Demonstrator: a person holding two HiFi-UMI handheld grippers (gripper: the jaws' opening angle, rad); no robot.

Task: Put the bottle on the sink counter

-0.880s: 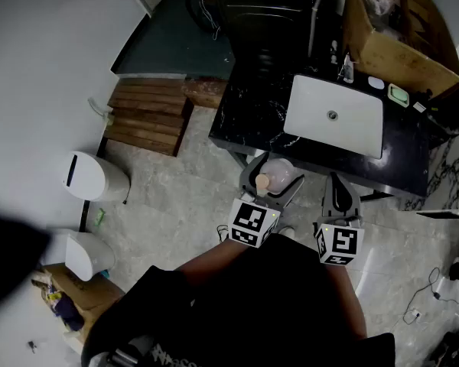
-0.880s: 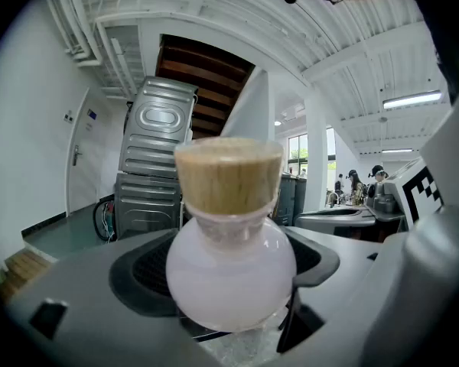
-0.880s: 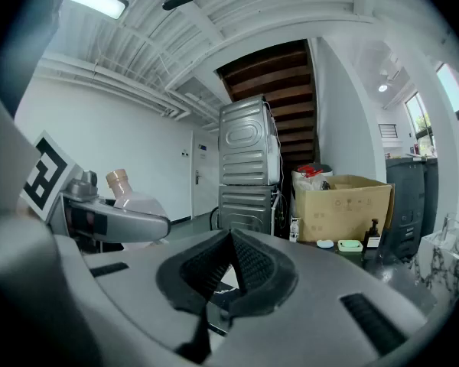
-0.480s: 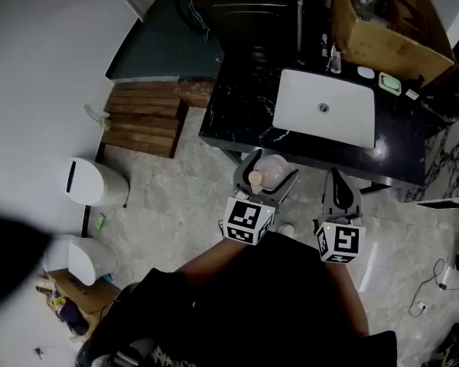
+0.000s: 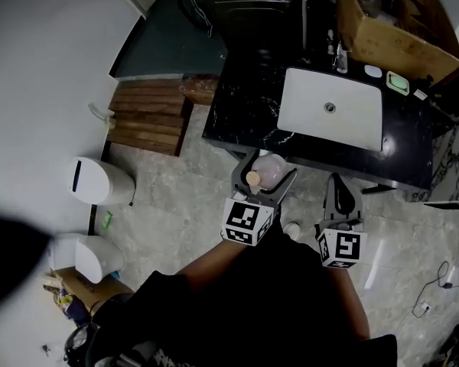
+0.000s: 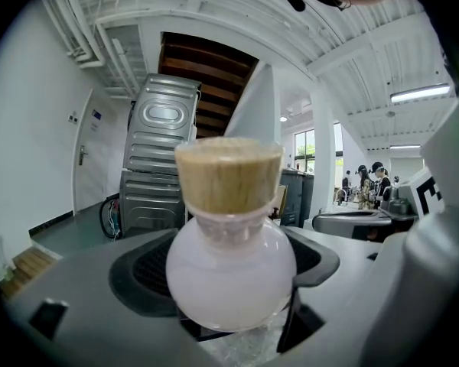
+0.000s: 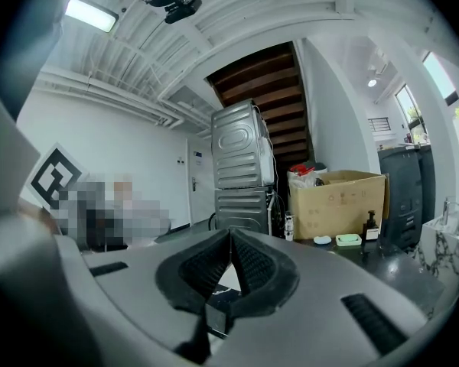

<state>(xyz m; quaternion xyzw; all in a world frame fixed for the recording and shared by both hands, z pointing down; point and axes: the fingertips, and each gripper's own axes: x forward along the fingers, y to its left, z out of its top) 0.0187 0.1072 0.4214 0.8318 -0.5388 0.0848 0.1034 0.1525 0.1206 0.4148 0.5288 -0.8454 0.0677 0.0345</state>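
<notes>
Left gripper [image 5: 265, 173]: the fingers stand wide apart and clamp the bottle [image 6: 231, 274] by its round, milky body. The pads press on both sides of the body. The cork [image 6: 228, 174] sits at the top of the bottle and points up in the left gripper view.

Bottle position: in the head view the bottle hangs in the air just off the near edge of the counter [image 5: 241, 109], above the floor [image 5: 183, 205]. It does not touch the counter.

Right gripper [image 5: 341, 183]: the fingers are closed together, pad against pad, with nothing between them. The gripper is held to the right of the left gripper, also just short of the counter's near edge.

Counter: black, with pale veining. A white sink [image 5: 333, 113] is set into it, to the right of the bare stretch that lies straight ahead of the bottle. At the far right corner stand a cardboard box [image 5: 390, 29] and, beside it, a green soap dish [image 5: 398, 82].

Surroundings: a stack of wooden boards [image 5: 149, 117] lies on the floor left of the counter. Two white bins [image 5: 99, 178] stand further left, by the wall.
</notes>
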